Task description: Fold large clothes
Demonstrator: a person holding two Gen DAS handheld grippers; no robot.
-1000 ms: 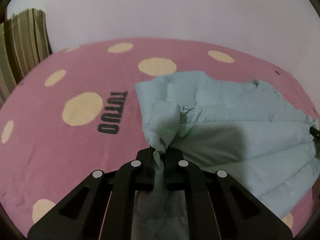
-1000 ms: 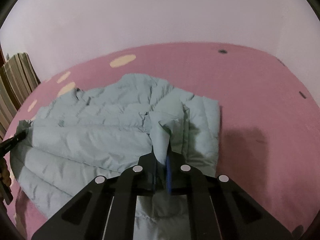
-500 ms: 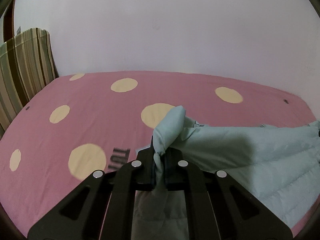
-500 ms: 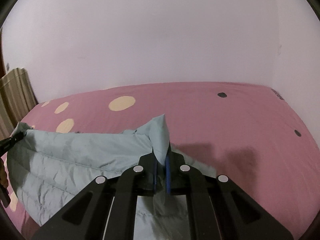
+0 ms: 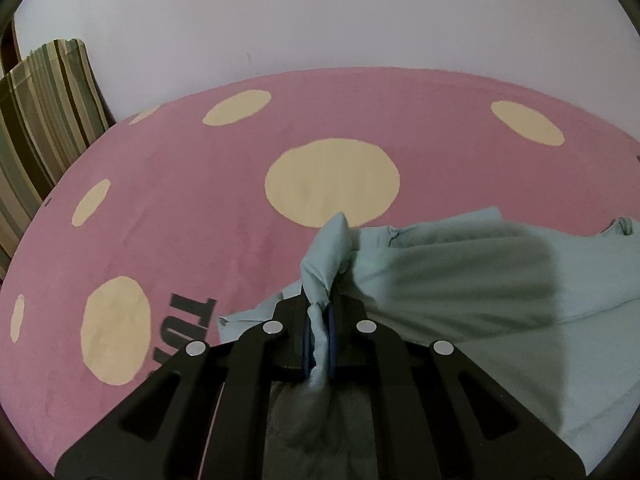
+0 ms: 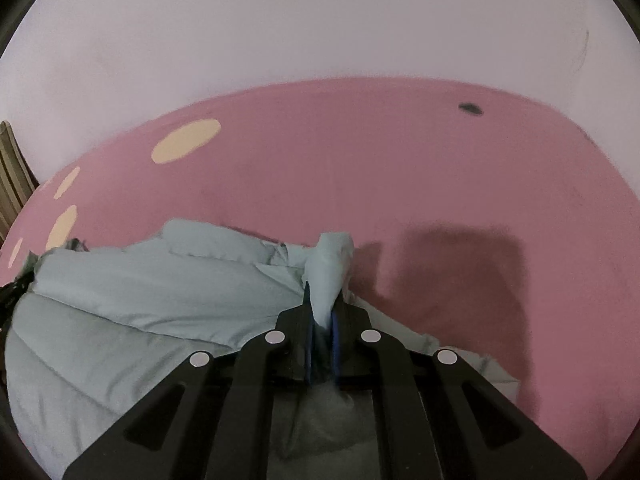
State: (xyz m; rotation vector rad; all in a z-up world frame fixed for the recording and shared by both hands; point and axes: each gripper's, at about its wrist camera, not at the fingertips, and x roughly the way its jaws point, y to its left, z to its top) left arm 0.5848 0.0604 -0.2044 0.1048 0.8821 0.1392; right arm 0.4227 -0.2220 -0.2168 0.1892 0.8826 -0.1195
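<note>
Left wrist view: left gripper (image 5: 319, 322) at bottom center, fingers pressed together on a bunched fold of the pale blue jacket (image 5: 480, 280), which spreads to the right w/ part hanging under the tool. Beyond it, pink bedspread (image 5: 200, 184) w/ cream dots, striped pillow (image 5: 44, 112) upper left, white wall (image 5: 320, 12) at top. Right wrist view: right gripper (image 6: 321, 322) pinches another jacket (image 6: 140, 300) corner; fabric fills lower left, lying on the bedspread (image 6: 400, 168).
</note>
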